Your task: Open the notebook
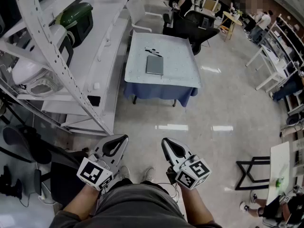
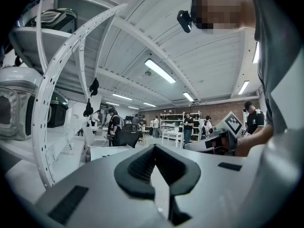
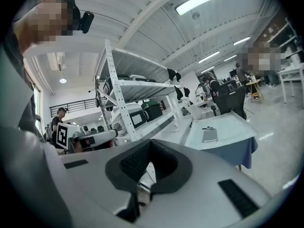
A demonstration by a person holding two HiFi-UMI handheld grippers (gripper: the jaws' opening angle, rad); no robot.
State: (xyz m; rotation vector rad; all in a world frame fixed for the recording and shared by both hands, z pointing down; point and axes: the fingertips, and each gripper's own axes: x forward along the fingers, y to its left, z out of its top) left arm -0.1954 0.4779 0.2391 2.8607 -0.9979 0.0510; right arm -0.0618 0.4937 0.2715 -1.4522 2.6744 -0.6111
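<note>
Both tongs are clenched on nothing. The left gripper (image 1: 115, 145) and right gripper (image 1: 170, 147) sit side by side, low over the floor, and the arms behind them are cut off. Well ahead of them stands a blue-skirted table (image 1: 183, 56). The closed notebook (image 1: 155, 65) lies flat on it, roughly in line between them. A small dark item (image 1: 153, 51) just beyond it is too small to identify.
</note>
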